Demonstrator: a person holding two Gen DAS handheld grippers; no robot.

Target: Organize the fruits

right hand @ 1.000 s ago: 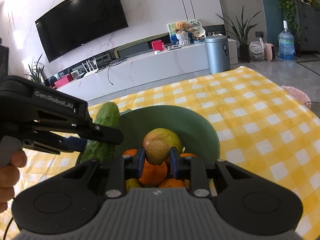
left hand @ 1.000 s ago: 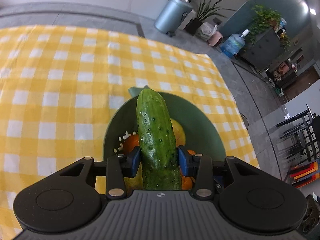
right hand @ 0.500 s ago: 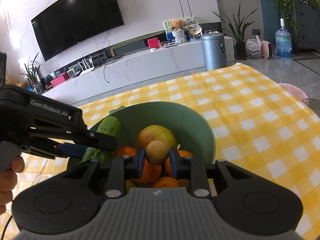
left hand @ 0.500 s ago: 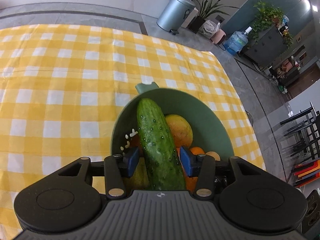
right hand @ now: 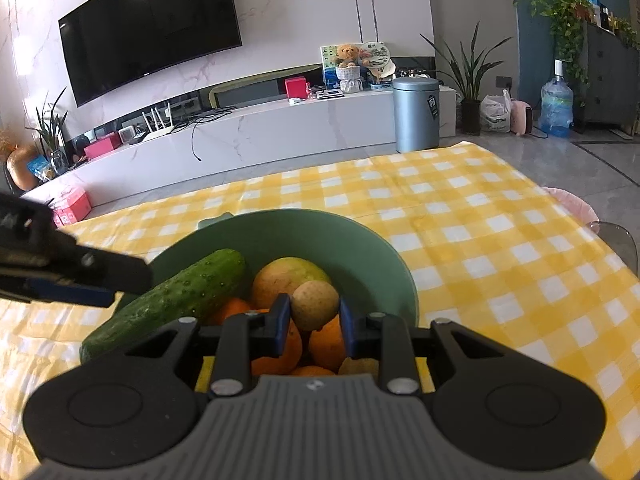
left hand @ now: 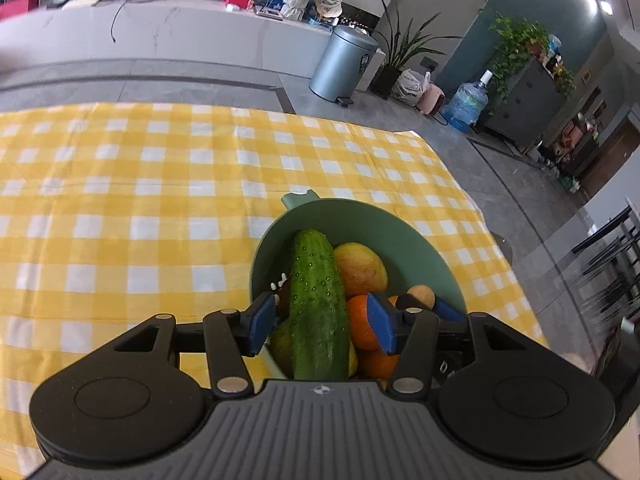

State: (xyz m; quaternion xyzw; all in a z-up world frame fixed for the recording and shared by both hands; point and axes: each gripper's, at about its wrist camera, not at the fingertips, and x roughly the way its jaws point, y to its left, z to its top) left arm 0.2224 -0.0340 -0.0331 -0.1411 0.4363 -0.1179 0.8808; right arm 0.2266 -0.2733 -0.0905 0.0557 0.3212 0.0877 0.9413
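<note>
A green bowl (left hand: 384, 228) (right hand: 360, 240) on the yellow checked cloth holds a mango (left hand: 362, 268) (right hand: 280, 276), several oranges (left hand: 362, 320) (right hand: 326, 344) and a cucumber (left hand: 316, 308) (right hand: 176, 300) that leans over its near rim. My left gripper (left hand: 322, 326) is over the cucumber with its jaws opening; the blue pads (left hand: 262, 322) stand clear of it on both sides. My right gripper (right hand: 312, 320) is shut on a small round brown fruit (right hand: 315, 305) (left hand: 420, 296), held just above the oranges.
The yellow and white checked cloth (left hand: 140, 200) (right hand: 500, 248) covers the table all round the bowl. Its far edge drops to a grey floor with a metal bin (left hand: 344, 64) (right hand: 416, 118), plants and a water bottle. The left gripper's arm (right hand: 72, 272) reaches in at the left of the right wrist view.
My left gripper has let go of the cucumber, which now rests in the bowl against the rim, and has drawn back and up. The right gripper keeps its small brown fruit.
</note>
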